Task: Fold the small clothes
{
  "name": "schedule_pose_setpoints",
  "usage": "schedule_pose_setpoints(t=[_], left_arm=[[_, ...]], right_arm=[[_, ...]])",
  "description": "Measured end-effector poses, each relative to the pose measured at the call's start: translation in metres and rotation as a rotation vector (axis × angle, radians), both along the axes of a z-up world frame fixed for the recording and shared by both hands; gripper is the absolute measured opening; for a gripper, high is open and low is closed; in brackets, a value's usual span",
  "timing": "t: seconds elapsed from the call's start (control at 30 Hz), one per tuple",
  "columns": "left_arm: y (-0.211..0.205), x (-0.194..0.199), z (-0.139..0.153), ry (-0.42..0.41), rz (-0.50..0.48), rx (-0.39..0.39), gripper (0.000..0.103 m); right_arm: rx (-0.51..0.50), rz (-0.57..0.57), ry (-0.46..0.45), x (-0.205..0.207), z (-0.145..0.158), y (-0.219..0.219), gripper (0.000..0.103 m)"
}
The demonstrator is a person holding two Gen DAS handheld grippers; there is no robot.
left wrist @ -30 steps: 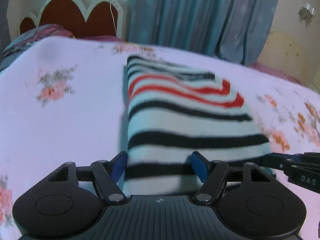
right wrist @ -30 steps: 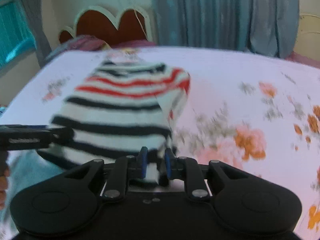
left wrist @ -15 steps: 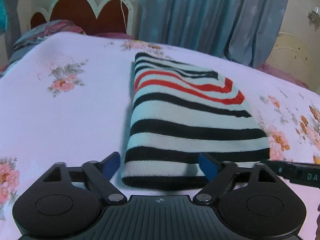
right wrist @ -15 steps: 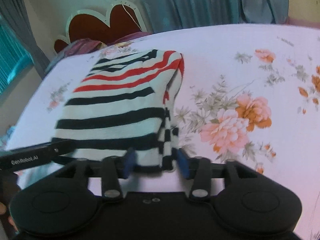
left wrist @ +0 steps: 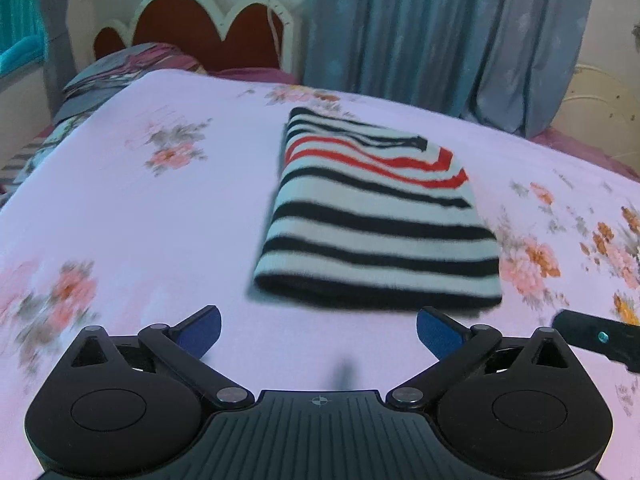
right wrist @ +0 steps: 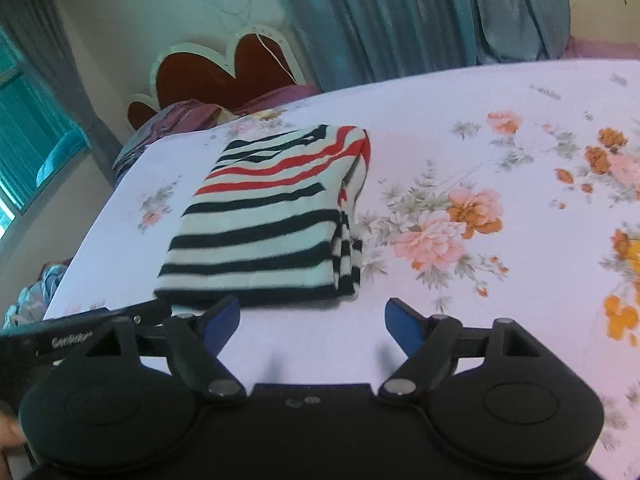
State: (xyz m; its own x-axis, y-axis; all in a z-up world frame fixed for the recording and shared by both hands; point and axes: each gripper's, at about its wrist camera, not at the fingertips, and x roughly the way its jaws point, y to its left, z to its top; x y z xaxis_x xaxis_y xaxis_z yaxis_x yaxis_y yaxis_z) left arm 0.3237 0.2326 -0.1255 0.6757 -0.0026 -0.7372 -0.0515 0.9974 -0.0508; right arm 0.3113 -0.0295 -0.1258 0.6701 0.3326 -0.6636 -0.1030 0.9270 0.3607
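A small white garment with black and red stripes (left wrist: 372,216) lies folded into a flat rectangle on the floral bed sheet (left wrist: 140,220). My left gripper (left wrist: 318,330) is open and empty, just short of its near edge. In the right wrist view the folded garment (right wrist: 272,220) lies ahead and left. My right gripper (right wrist: 312,322) is open and empty, close to the garment's near right corner. The left gripper's body (right wrist: 80,336) shows at the left edge of that view.
The bed has a scalloped red headboard (left wrist: 200,36) and pillows (left wrist: 124,72) at its far left end. Blue curtains (left wrist: 440,32) hang behind the bed. The right gripper's body (left wrist: 600,338) pokes in at the right of the left wrist view.
My right gripper has let go of the garment's edge and opened. Both grippers have pulled back from the garment, which now lies flat and folded.
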Motion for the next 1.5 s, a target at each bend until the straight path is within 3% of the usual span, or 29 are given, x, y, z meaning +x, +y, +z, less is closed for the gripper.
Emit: schedule_pose_setpoints(t=[0.1, 0.2, 0.5, 0.67, 0.83, 1.03, 1.2, 1.5], left_arm=[[-0.005, -0.023, 0.007, 0.017, 0.025, 0.046, 0.103], [-0.008, -0.054, 0.019, 0.0, 0.005, 0.04, 0.103], [-0.018, -0.153, 0.077, -0.153, -0.012, 0.051, 0.103], [-0.02, -0.197, 0.107, -0.218, 0.045, 0.12, 0.103], [-0.013, -0.23, 0.128, -0.231, 0.056, 0.09, 0.103], [-0.009, -0.26, 0.147, -0.265, 0.05, 0.081, 0.103], [-0.01, -0.275, 0.16, -0.303, 0.056, 0.112, 0.103], [-0.007, -0.285, 0.165, -0.293, 0.067, 0.078, 0.103]], right_arm=[[0.003, 0.014, 0.019, -0.023, 0.005, -0.002, 0.082], [0.008, 0.053, 0.037, -0.048, 0.013, -0.004, 0.084], [-0.022, 0.112, -0.033, -0.133, 0.061, -0.011, 0.093], [-0.148, 0.124, -0.175, -0.185, 0.097, 0.0, 0.094], [-0.203, 0.039, -0.315, -0.225, 0.126, 0.004, 0.095], [-0.196, 0.003, -0.383, -0.243, 0.139, 0.005, 0.096], [-0.185, 0.001, -0.395, -0.251, 0.141, 0.008, 0.096], [-0.19, -0.002, -0.397, -0.256, 0.141, 0.01, 0.097]])
